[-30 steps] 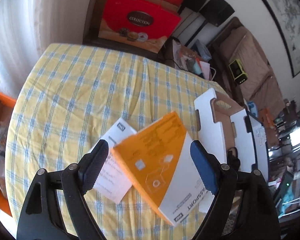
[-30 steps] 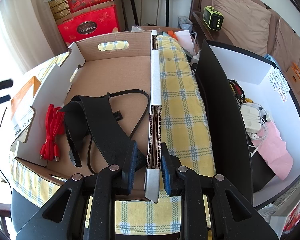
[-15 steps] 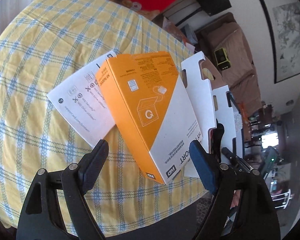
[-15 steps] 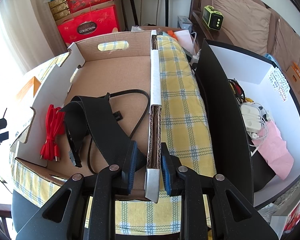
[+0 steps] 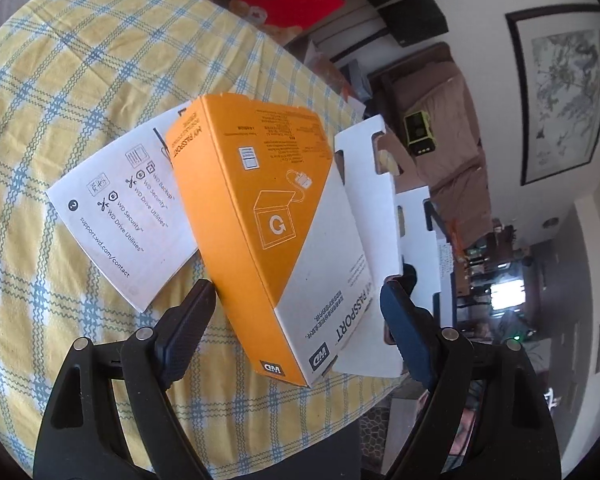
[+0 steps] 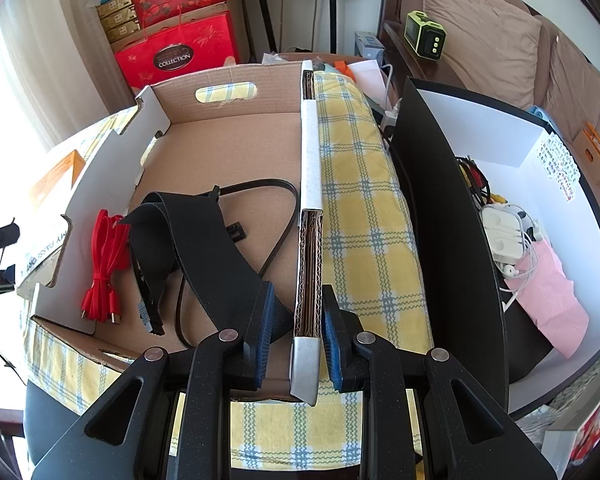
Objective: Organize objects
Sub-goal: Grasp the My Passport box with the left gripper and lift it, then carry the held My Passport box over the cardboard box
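An orange and white WD hard-drive box (image 5: 276, 232) lies tilted on the checked tablecloth, partly over a white leaflet (image 5: 128, 208). My left gripper (image 5: 296, 320) is open, its jaws either side of the box's near end without touching it. The box leans against the white outer wall of a cardboard tray (image 5: 374, 216). In the right wrist view my right gripper (image 6: 308, 340) is shut on the tray's right wall (image 6: 310, 184). The tray holds a red cable (image 6: 104, 260), a black strap (image 6: 196, 252) and a black cable (image 6: 276, 200). The orange box (image 6: 54, 178) shows beyond the tray's left wall.
A black and white bin (image 6: 452, 216) with chargers, cables and a pink cloth stands to the tray's right. Red gift boxes (image 6: 176, 52) stand behind the table. A sofa (image 6: 484, 28) is at the back right. The table edge lies just below the left gripper.
My left gripper has pulled back and tilted down, so the orange box and leaflet now lie further ahead of the open jaws. The right gripper has stayed shut on the tray wall.
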`<state>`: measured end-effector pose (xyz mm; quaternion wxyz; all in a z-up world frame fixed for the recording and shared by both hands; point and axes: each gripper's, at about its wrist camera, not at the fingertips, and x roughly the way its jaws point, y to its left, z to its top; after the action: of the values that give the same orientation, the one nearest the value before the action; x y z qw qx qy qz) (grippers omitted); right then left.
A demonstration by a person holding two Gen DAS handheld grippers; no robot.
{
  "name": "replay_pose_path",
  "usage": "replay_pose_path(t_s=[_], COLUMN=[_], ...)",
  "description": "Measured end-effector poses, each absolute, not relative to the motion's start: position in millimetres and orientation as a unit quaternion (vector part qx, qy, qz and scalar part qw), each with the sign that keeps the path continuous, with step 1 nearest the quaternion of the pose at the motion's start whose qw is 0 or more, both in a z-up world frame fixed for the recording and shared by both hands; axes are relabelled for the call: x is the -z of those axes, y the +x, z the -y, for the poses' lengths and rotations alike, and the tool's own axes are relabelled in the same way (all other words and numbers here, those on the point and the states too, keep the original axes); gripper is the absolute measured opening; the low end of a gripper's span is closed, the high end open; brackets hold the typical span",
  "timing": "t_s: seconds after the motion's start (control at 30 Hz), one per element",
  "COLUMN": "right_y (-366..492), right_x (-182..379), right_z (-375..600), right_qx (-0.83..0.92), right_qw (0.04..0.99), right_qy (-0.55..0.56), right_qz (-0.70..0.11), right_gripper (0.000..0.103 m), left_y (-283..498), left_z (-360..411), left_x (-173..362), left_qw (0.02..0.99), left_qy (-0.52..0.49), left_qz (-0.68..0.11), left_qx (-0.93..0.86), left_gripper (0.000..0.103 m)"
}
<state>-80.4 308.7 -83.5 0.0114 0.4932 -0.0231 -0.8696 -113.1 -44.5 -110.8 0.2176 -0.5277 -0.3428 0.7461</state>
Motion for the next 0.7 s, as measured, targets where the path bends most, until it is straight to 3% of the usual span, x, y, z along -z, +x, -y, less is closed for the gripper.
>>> replay_pose_path(t_s=[0.3,0.4,0.5,0.57,0.7], right_y=[-80.2,-79.9,-79.4,-79.0,-78.8], right_x=[83.8,83.8,83.3,83.3,83.6], right_z=[-310.1,-312.1,-311.8,-311.5,-311.5], right_qx=[0.87,0.87,0.869,0.869,0.87], right_qw=[0.011,0.012,0.012,0.013,0.014], right_qy=[0.493,0.493,0.493,0.493,0.493], right_qz=[0.025,0.028,0.025,0.025,0.026], right_gripper=[0.024,0.024,0.024,0.024,0.024], left_y=[-129.8,-140.3,-144.6,-145.1,-142.7], left_z=[32.5,9.4,-7.6,-13.0,-14.6], left_x=[56.6,55.0,60.8,64.2,62.9], left_qw=[0.256,0.237,0.194,0.175,0.176], left_qy=[-0.499,-0.523,-0.546,-0.551,-0.543], left_qz=[0.324,0.279,0.22,0.202,0.199], left_qx=[-0.762,-0.769,-0.785,-0.79,-0.797], left_gripper=[0.081,0.077,0.063,0.043,0.04])
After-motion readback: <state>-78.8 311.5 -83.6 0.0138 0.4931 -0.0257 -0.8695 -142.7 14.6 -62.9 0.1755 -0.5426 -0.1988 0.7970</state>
